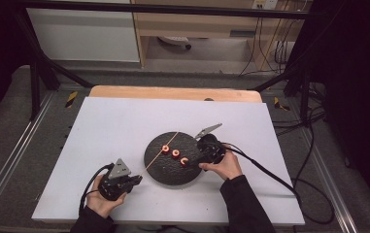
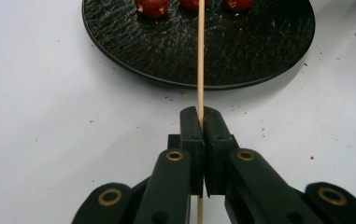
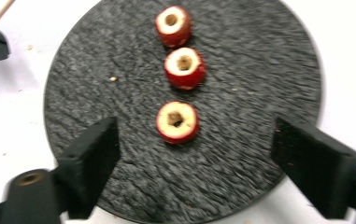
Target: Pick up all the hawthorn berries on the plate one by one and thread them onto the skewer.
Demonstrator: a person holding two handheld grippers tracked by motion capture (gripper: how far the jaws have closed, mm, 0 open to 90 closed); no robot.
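White sheeting covers the desk point(image 1: 124, 121), with a strip of bare wood showing along its far edge. Near the middle of it sits a round black plate point(image 1: 165, 170) with a rough, slate-like face. A thin wooden skewer point(image 1: 159, 151) lies slanted across the plate's nine o'clock side, its far end pointing toward one o'clock and its near end running off the plate toward seven o'clock.

At about seven o'clock from the plate, the left tool point(image 1: 136, 179) rests low over the desk in the person's left hand point(image 1: 102, 200). In the left gripper view its black jaws are pressed together on the near end of the skewer, which runs straight out over the plate's rim.

At three o'clock on the plate, the right tool point(image 1: 194, 162) leans in from the person's right hand point(image 1: 226, 166). In the right gripper view its jaws stand spread wide, with nothing touching the pads.

Three red fruit pieces point(image 1: 175, 154), each cored to show a pale hollow centre, lie in a short row on the plate. The nearest piece point(image 3: 177, 122) lies between the spread jaws, apart from both.
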